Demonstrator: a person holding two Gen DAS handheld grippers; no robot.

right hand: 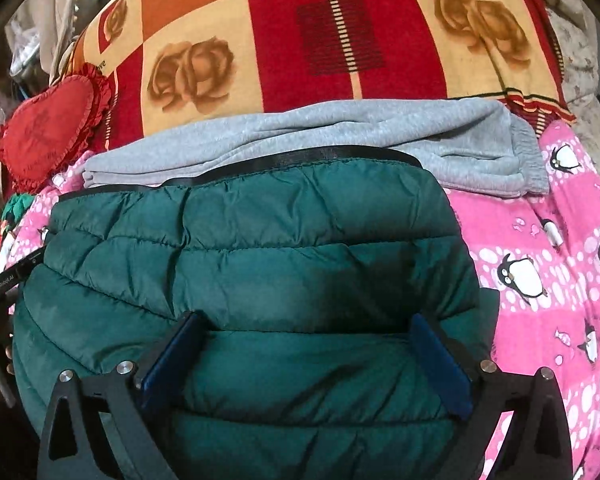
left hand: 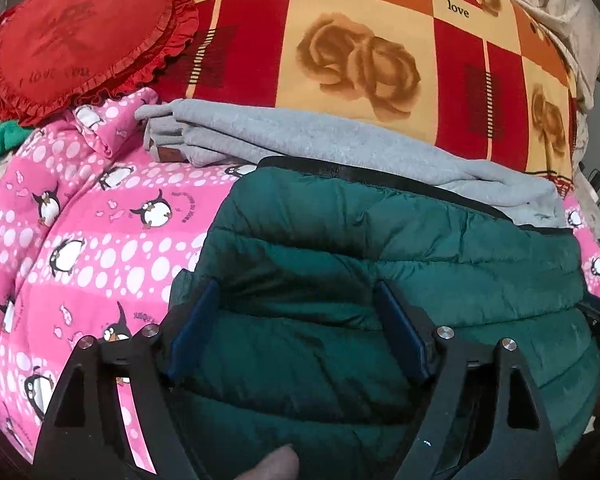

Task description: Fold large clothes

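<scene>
Green quilted jacket (right hand: 260,264) lies folded on a pink penguin blanket (left hand: 80,240), grey sweatpants (right hand: 300,136) behind it; left gripper (left hand: 296,332) and right gripper (right hand: 303,356) spread wide above it, apparently gripping nothing

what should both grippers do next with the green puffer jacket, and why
Probably lift both away and move on. The dark green quilted puffer jacket already lies folded in a compact bundle on the pink penguin blanket, in front of the folded grey sweatshirt. The left gripper and right gripper both stand open, pinching nothing.
</scene>
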